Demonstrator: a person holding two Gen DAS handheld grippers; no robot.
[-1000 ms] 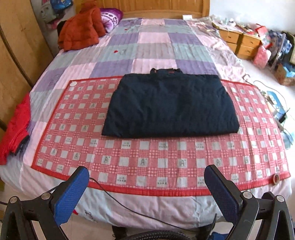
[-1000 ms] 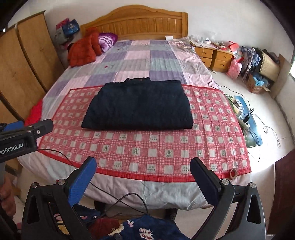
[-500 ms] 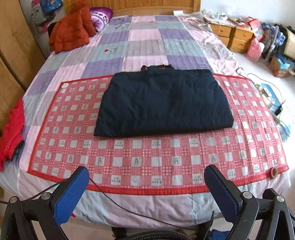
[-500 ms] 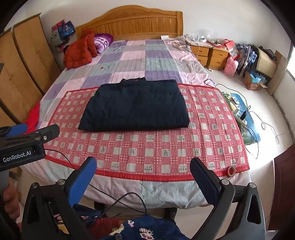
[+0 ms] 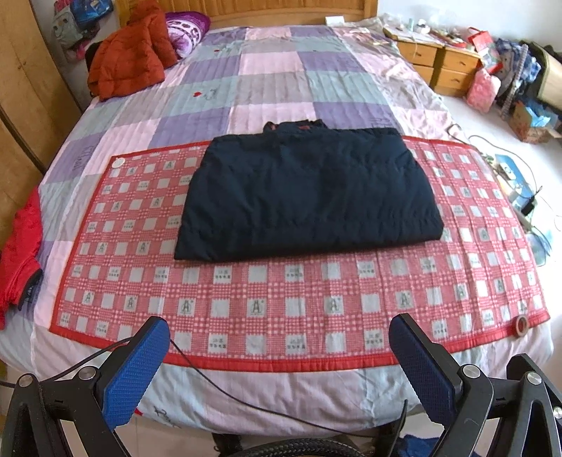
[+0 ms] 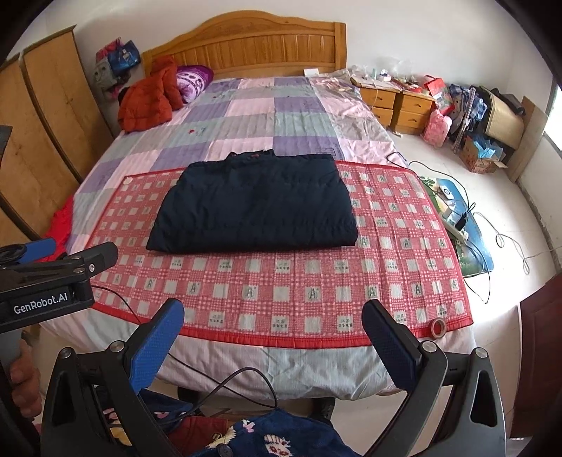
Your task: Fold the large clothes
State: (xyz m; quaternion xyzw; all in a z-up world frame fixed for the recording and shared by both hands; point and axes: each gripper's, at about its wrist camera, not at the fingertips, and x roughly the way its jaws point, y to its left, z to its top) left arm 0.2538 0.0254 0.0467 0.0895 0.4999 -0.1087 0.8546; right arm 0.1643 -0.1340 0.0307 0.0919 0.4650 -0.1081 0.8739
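Note:
A dark navy padded jacket (image 5: 309, 193) lies folded into a flat rectangle on a red checked mat (image 5: 281, 291) on the bed; it also shows in the right wrist view (image 6: 253, 207) on the same mat (image 6: 281, 291). My left gripper (image 5: 279, 337) is open and empty, held off the bed's near edge, well short of the jacket. My right gripper (image 6: 274, 320) is open and empty, also back from the bed's near edge. The left gripper's body (image 6: 52, 281) shows at the left of the right wrist view.
An orange-red jacket (image 5: 130, 59) and a purple pillow (image 5: 186, 30) lie at the bed's head. A red garment (image 5: 17, 253) hangs off the left side. A tape roll (image 5: 522, 325) sits on the mat's right corner. A black cable (image 5: 246, 404) crosses the near edge. Wooden nightstands (image 6: 397, 105) and clutter stand right.
Both grippers have drawn back and risen a little, so the bed looks farther. The jacket has not moved. Both grippers stay open.

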